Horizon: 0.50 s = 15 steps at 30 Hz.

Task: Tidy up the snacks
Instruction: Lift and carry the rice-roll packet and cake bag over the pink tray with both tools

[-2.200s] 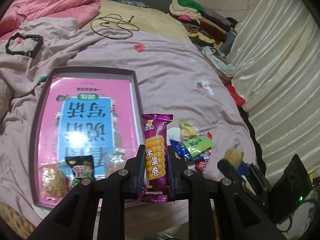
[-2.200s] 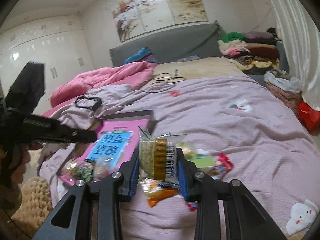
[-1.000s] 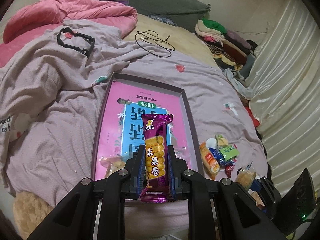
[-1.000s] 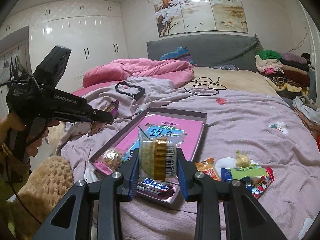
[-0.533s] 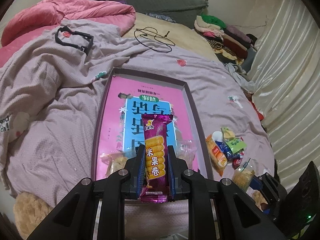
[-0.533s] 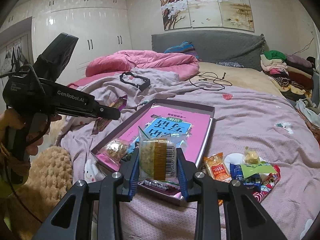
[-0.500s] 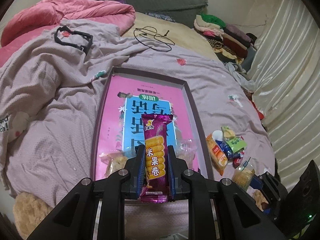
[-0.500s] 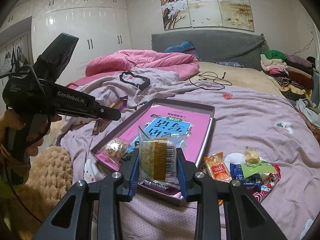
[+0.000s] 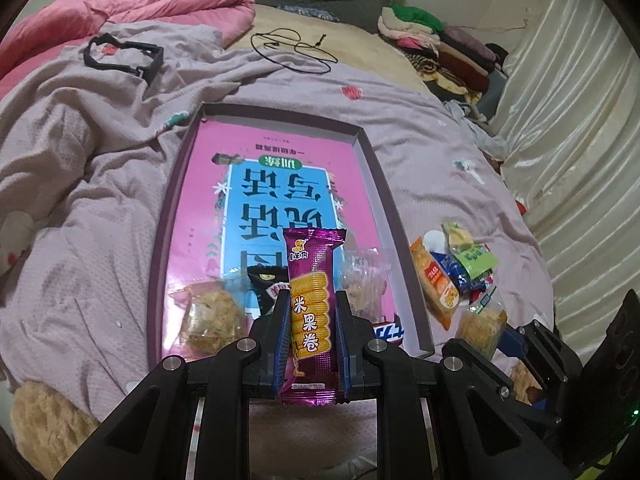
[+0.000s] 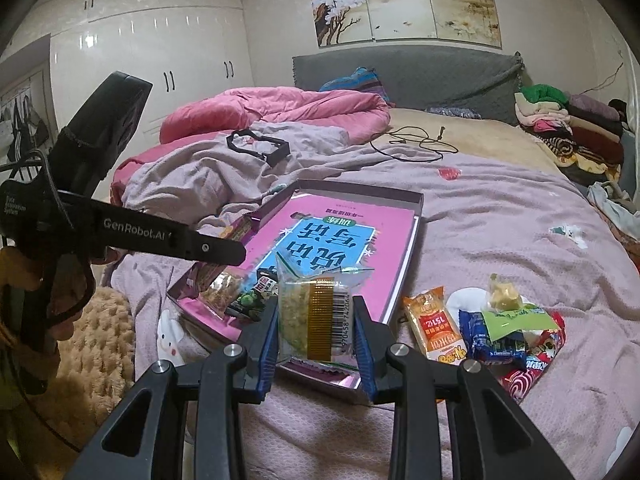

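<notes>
My left gripper [image 9: 311, 312] is shut on a purple corn-roll snack bar [image 9: 312, 280], held upright over the near end of a shallow box [image 9: 376, 168] with a pink and blue printed bottom. Several snack packets [image 9: 208, 320] lie at the box's near end. My right gripper [image 10: 316, 324] is shut on a clear packet of yellow crackers [image 10: 316, 316], held above the box's near corner [image 10: 416, 208]. The left gripper [image 10: 224, 250] shows from the side in the right wrist view. A pile of loose snacks [image 9: 456, 276] lies on the bed right of the box, also in the right wrist view [image 10: 492, 332].
A lilac sheet [image 9: 80, 200] covers the bed. A black frame [image 9: 124, 56] and a black cable [image 9: 292, 50] lie farther back. A pink duvet [image 10: 280, 108] and folded clothes [image 10: 568, 124] sit near the headboard. A tan fluffy cushion [image 10: 96, 344] is at the left.
Both grippers have moved closer to the box, still holding their snacks. The box and the packets in it look larger in both views.
</notes>
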Each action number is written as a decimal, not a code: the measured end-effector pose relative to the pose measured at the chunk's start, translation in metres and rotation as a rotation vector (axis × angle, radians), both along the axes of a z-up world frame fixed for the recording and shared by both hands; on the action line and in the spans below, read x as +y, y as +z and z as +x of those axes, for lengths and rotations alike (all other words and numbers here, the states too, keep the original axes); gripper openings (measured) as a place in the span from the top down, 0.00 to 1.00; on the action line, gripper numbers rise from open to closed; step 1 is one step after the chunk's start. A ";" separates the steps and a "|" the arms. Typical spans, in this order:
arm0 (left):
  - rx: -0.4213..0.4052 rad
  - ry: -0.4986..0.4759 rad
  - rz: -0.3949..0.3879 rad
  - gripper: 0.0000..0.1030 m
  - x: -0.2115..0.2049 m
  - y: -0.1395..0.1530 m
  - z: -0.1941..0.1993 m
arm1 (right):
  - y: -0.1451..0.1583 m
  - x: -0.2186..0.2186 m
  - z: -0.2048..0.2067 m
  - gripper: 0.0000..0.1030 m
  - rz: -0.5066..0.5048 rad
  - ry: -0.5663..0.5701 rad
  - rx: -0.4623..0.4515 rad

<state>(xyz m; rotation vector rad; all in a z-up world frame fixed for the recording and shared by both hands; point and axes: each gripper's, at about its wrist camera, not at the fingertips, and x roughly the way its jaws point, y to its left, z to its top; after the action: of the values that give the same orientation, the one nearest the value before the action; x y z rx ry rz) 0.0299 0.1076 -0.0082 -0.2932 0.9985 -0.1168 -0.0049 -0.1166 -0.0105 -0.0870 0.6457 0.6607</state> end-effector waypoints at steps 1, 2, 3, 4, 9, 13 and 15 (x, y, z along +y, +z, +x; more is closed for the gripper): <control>0.004 -0.005 -0.001 0.80 -0.002 -0.002 0.000 | -0.001 0.000 0.000 0.67 -0.001 -0.001 0.003; 0.007 -0.009 0.000 0.80 -0.003 -0.003 0.001 | -0.002 0.000 0.001 0.67 -0.002 -0.002 0.008; 0.012 -0.014 0.003 0.80 -0.005 -0.004 0.002 | -0.002 0.000 0.002 0.67 -0.002 -0.003 0.011; 0.018 -0.020 0.003 0.80 -0.006 -0.006 0.002 | -0.003 0.000 0.003 0.67 -0.003 -0.004 0.014; 0.048 -0.041 0.002 0.80 -0.012 -0.016 0.004 | -0.005 -0.002 0.006 0.67 0.000 -0.016 0.024; 0.060 -0.051 0.008 0.80 -0.015 -0.022 0.006 | -0.005 -0.003 0.008 0.67 0.002 -0.029 0.030; 0.064 -0.054 0.015 0.80 -0.016 -0.024 0.007 | -0.005 -0.003 0.009 0.67 0.002 -0.034 0.034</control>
<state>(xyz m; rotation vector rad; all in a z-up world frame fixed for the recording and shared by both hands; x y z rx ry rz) 0.0365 0.0916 -0.0320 -0.2575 1.0710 -0.1494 0.0045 -0.1195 -0.0154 -0.0627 0.6780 0.6311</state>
